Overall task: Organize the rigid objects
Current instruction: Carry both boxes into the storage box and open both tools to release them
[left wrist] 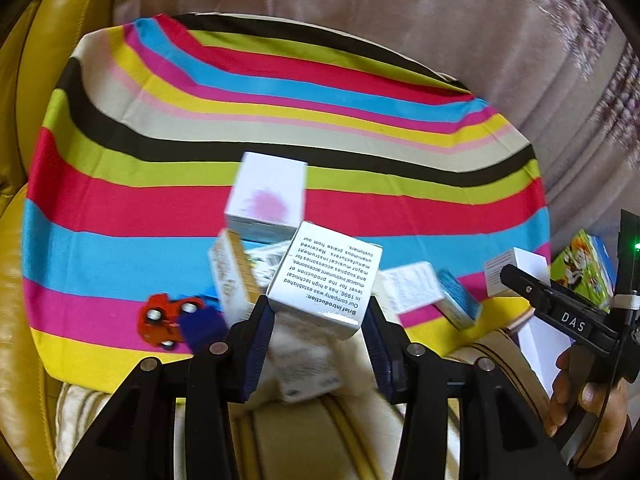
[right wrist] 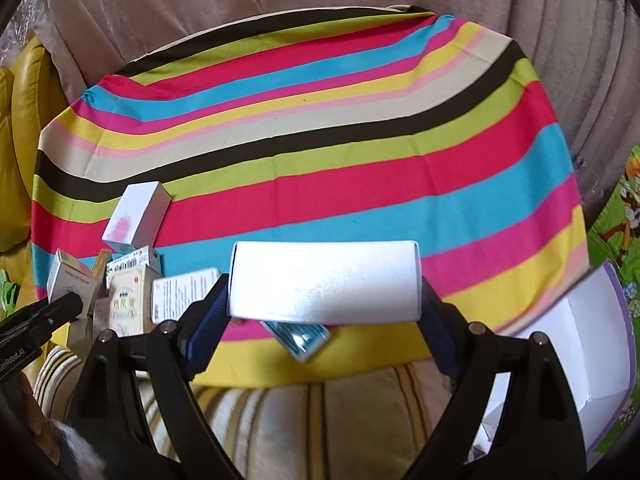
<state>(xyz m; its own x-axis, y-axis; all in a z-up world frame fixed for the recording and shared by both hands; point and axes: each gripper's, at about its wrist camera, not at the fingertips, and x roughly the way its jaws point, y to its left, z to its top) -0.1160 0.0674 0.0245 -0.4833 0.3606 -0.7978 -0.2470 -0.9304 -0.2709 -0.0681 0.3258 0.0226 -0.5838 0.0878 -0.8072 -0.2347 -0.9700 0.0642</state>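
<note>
My left gripper (left wrist: 320, 316) is shut on a white box with black printed text (left wrist: 326, 276), held tilted above a pile of small boxes (left wrist: 244, 276) on the striped cloth (left wrist: 280, 120). My right gripper (right wrist: 324, 300) is shut on a plain white box (right wrist: 324, 280), held level above the cloth's (right wrist: 320, 160) near edge. The right gripper also shows in the left wrist view (left wrist: 516, 276), with the white box (left wrist: 516, 270) at its tip. A white box with a pink smudge (left wrist: 266, 192) stands behind the pile; it also shows in the right wrist view (right wrist: 136, 214).
A red toy car (left wrist: 160, 316) and a blue block (left wrist: 202, 328) lie left of the pile. A teal box (right wrist: 300, 338) lies under the right gripper. An open white carton (right wrist: 580, 344) sits at the right. A yellow leather sofa arm (left wrist: 24, 160) is at the left.
</note>
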